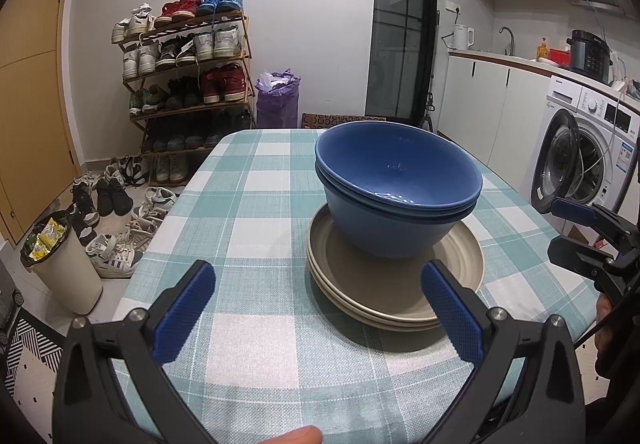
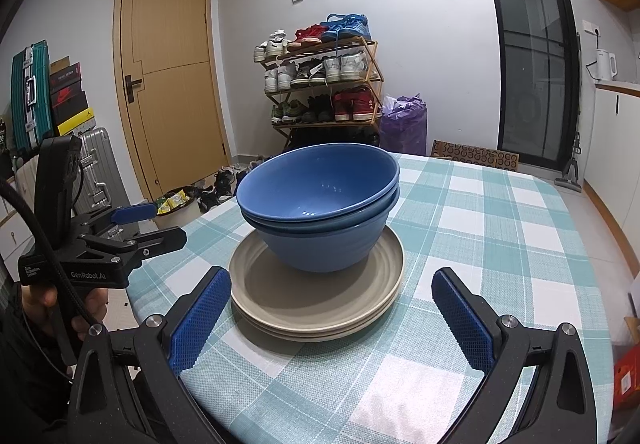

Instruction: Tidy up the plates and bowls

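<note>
bowls: two blue bowls (image 1: 398,190) nested one in the other, upright, centre-right of the left wrist view; centre of the right wrist view (image 2: 320,204).
plates: beige plates (image 1: 396,284) stacked flat under the bowls, at least two rims visible, the lower bowl sits on the top plate; same stack in the right wrist view (image 2: 316,292).
table: checked teal-and-white tablecloth (image 1: 248,212) covers it, the stack sits near the middle of it.
left gripper: (image 1: 318,308) lower part of its own view, jaws spread wide, nothing between them; blue pads (image 1: 186,312) apart from the plates, the right-hand pad overlaps the plate rim in the picture but contact cannot be told. Also seen at the left edge of the right wrist view (image 2: 164,222), held in a hand (image 2: 60,300), off the table's edge.
right gripper: (image 2: 332,318) lower part of its own view, jaws wide, empty; fingers (image 2: 200,324) either side of the near plate rim, not touching it. Seen at the right edge of the left wrist view (image 1: 568,230), fingers apart.
background left wrist view: shoe rack (image 1: 188,72) upper left, washing machine (image 1: 576,160) right, bin (image 1: 64,268) lower left.
background right wrist view: wooden door (image 2: 172,76) upper left, suitcases (image 2: 32,92) far left.
</note>
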Motion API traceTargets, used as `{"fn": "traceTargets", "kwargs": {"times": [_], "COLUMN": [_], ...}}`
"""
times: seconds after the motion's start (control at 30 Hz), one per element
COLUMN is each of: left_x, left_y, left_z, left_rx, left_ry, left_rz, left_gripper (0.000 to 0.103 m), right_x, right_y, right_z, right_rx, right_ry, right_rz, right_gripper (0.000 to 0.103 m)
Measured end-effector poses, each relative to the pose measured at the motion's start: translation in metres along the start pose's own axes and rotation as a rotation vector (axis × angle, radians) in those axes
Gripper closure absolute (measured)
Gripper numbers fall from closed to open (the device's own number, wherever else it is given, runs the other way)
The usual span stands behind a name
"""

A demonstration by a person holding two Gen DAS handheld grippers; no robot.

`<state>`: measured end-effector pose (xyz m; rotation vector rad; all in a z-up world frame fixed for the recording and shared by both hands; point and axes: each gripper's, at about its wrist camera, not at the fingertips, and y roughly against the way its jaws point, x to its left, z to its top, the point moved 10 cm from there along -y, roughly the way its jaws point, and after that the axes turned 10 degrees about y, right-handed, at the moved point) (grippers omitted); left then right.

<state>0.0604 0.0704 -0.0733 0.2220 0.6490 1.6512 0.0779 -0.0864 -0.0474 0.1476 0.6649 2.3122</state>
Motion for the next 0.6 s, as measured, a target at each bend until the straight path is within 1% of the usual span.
{"fn": "traceTargets", "kwargs": {"times": [0.6], "left_x": [0.0002], "left_y": [-0.0019], "left_z": [-0.0016], "left_rx": [0.006], "left_ry": [0.013], "left_rz": [-0.016], "left_gripper": [0.0], "right_x": [0.0006], "right_y": [-0.0003], "right_z": [-0.0004], "right_rx": [0.003], "right_ry": [0.0], "right_rz": [0.0], "right_gripper": [0.001]}}
